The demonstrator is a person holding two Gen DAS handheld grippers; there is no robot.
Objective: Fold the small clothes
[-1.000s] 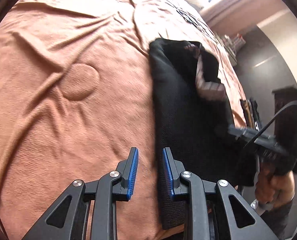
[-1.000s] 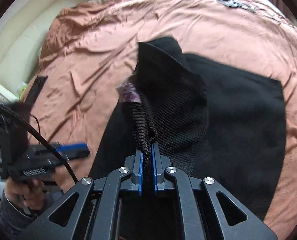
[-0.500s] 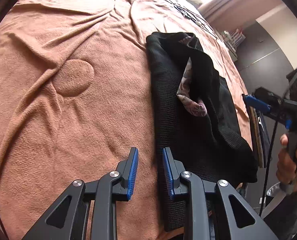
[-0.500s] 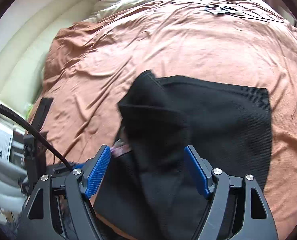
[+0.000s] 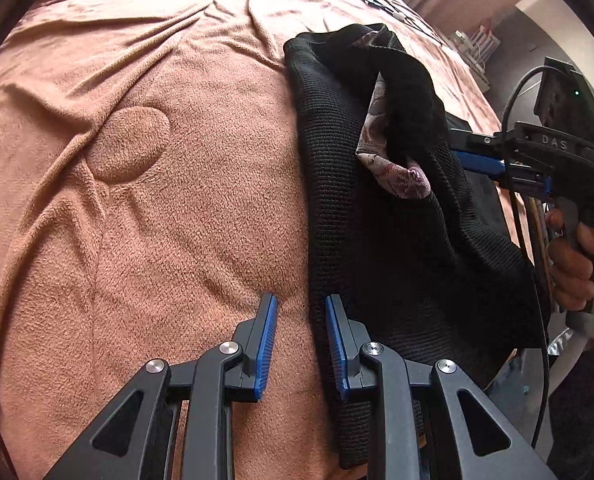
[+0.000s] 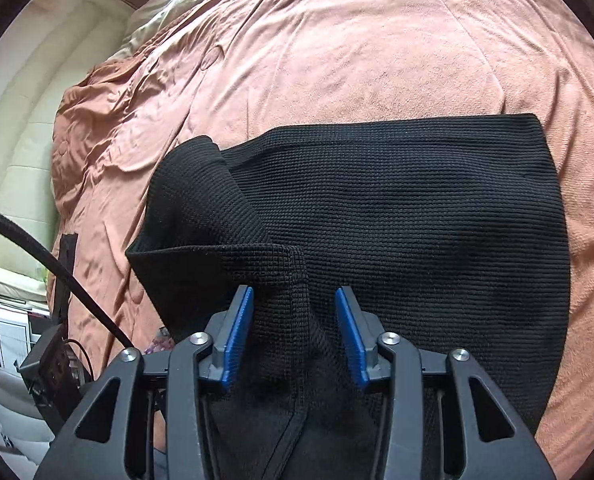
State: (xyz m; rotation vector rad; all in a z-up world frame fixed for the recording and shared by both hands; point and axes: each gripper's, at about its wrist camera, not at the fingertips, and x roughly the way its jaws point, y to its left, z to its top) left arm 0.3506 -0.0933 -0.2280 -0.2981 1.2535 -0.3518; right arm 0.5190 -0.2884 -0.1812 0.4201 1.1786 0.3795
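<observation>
Rust-brown plush bedspread (image 5: 145,208) carries our black waffle-knit garment (image 6: 397,208), one corner folded over. Our left gripper (image 5: 297,336) and right gripper (image 6: 293,332) both gape, clamping nothing.

This is a bedroom in a home. A bed fills nearly all of both views, covered with a wide, rumpled salmon-pink fleece blanket (image 5: 169,208) stitched with circular quilting marks. In the right wrist view a cream padded headboard (image 6: 29,128) with channelled panels curves along the bed's edge at about 9 o'clock, with a pale pillow or sheet edge (image 6: 157,20) just beside it at 11 o'clock. In the left wrist view a plain wall (image 5: 577,20) rises at 2 o'clock, and a small rack of household items (image 5: 479,42) stands beyond the bed at 1 o'clock, too small to identify.
</observation>
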